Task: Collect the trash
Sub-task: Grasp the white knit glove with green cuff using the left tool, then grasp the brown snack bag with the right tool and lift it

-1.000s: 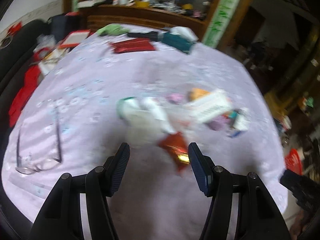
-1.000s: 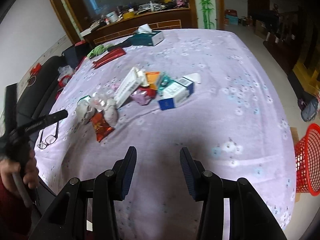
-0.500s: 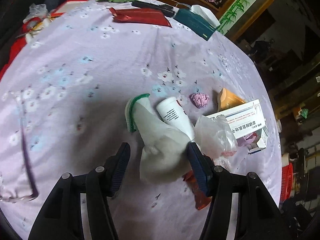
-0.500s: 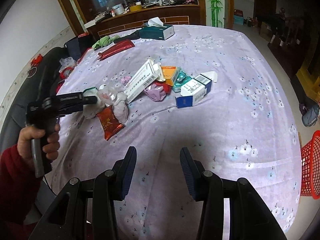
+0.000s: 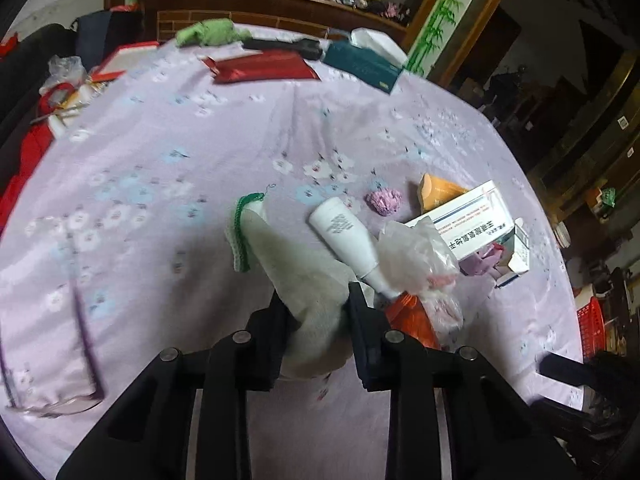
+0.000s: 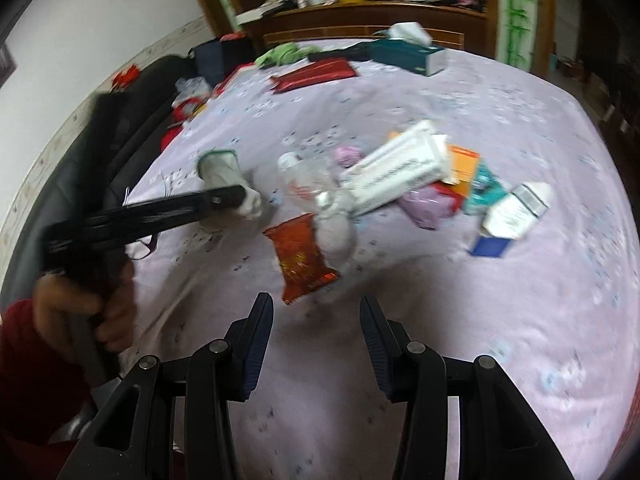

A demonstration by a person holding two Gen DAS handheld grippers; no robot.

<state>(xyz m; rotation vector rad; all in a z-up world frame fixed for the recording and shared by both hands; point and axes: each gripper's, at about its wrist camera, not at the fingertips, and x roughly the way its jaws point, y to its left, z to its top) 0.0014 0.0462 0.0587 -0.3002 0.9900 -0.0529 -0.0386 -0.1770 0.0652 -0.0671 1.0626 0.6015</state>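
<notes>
Left gripper (image 5: 318,306) pinched on the toe end of a white sock (image 5: 304,280) with green cuff, low on the lilac floral tablecloth (image 5: 160,140), likely first trash pick. Right gripper (image 6: 316,320) hovers empty, jaws apart, facing the red snack wrapper (image 6: 300,256). Beyond: white bottle (image 5: 346,240), crumpled clear plastic (image 5: 416,252), long white box (image 6: 400,168). Far edge: teal tissue box (image 5: 364,66). Red basket (image 5: 590,326) off the table's side, probably the bin.

Teal tissue box (image 5: 362,65), red packet (image 5: 262,66), green cloth (image 5: 210,33) at table's far end.
</notes>
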